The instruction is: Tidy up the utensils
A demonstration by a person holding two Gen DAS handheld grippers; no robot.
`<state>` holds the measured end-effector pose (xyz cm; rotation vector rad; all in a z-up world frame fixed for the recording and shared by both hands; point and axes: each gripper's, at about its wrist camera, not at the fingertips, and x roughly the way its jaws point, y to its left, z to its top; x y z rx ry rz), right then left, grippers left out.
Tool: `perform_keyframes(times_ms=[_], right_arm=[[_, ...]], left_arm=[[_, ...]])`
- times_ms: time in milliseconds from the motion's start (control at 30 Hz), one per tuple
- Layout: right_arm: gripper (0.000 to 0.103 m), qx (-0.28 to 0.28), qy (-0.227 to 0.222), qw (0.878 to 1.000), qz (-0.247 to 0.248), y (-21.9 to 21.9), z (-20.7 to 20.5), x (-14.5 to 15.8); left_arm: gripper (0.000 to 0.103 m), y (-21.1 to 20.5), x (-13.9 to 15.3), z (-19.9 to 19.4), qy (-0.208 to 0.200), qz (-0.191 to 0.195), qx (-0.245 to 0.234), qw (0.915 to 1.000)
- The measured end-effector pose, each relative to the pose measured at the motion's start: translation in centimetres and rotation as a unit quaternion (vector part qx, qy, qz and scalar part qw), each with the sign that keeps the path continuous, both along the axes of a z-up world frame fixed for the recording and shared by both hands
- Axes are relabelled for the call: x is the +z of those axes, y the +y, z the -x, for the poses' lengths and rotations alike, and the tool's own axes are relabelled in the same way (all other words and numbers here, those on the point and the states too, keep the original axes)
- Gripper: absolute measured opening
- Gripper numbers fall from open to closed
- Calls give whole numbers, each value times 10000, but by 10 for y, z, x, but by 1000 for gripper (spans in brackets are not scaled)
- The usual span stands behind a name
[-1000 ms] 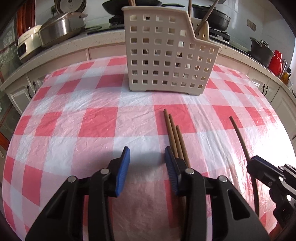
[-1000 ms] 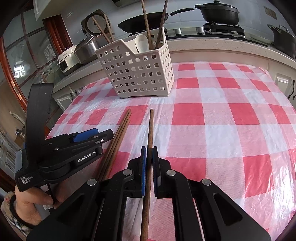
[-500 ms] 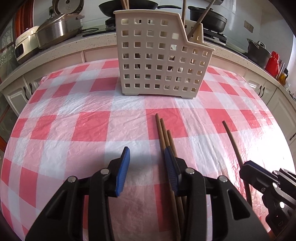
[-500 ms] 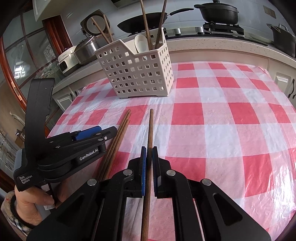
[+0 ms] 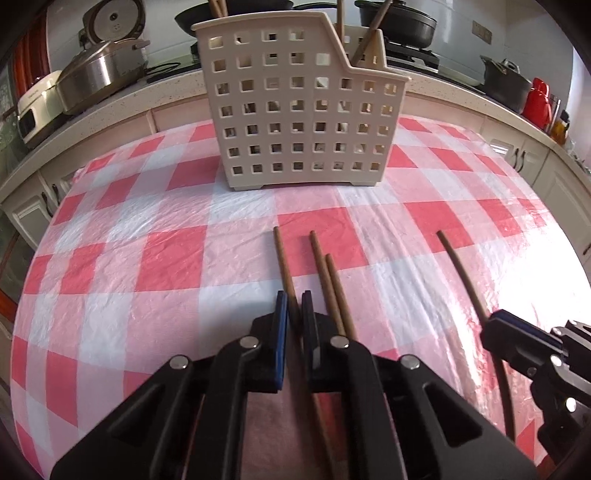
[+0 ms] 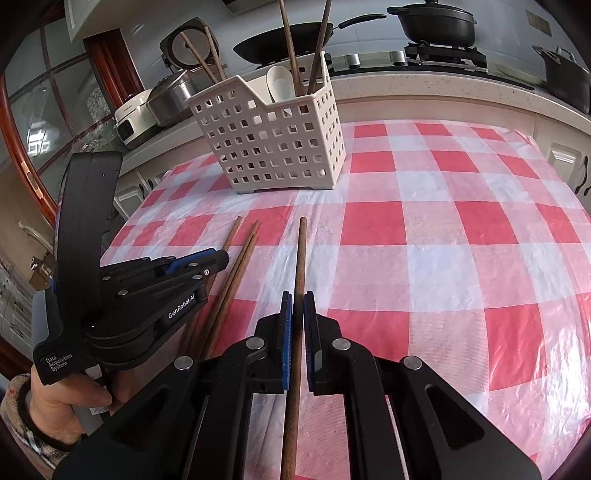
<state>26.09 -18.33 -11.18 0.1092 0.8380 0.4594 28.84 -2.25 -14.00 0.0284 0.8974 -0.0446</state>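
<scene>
A white perforated basket (image 5: 303, 118) (image 6: 273, 147) stands at the far side of the red-checked tablecloth (image 5: 147, 258), with several chopsticks and a white spoon (image 6: 279, 79) upright in it. My left gripper (image 5: 293, 297) (image 6: 218, 258) is closing, and its pads press on one brown chopstick (image 5: 282, 258) that lies on the cloth. Two more chopsticks (image 5: 328, 284) (image 6: 240, 262) lie just to its right. My right gripper (image 6: 298, 295) (image 5: 496, 323) is shut on another chopstick (image 6: 302, 251) (image 5: 458, 266), which points toward the basket.
Behind the table runs a counter with a rice cooker (image 5: 99, 70), a wok (image 6: 284, 48) and black pots (image 6: 437, 20) on a stove. A red kettle (image 5: 537, 96) stands at the right. A person's hand (image 6: 70, 398) holds the left gripper.
The left gripper's jaws, wide apart before, have closed on the leftmost of the three chopsticks and pulled it slightly away from the other two. The right gripper has kept still.
</scene>
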Motion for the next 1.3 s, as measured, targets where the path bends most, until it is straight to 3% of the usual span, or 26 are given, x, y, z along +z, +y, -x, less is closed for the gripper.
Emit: perform_keyframes(times_ms=[100, 267, 567, 767, 833, 1000, 1067, 1300], right_arm=[[7, -41, -41, 10000, 10, -2, 1, 2], [7, -114, -218, 9997, -62, -9, 5, 16], [6, -164, -803, 9965, -138, -16, 21, 55], [6, -90, -1156, 9932, 79, -9, 35, 71], [7, -141, -1072, 9940, 149, -10, 30, 66], [15, -347, -235, 9987, 299, -19, 5, 26], [23, -299, -15, 9980, 555, -14, -6, 11], [25, -59, 225, 9919, 1251, 13, -31, -13]], left_arm=[[6, 0, 2, 5, -49, 125, -71, 9999], [6, 1, 28, 26, -466, 192, -138, 9986], [6, 9, 78, 73, -1219, 270, -216, 9919], [6, 8, 94, 98, -1488, 211, -304, 9882], [6, 11, 94, 100, -1477, 206, -280, 9884], [6, 17, 93, 105, -1488, 252, -251, 9882], [6, 18, 93, 105, -1472, 283, -254, 9884], [6, 23, 92, 102, -1447, 360, -240, 9885]])
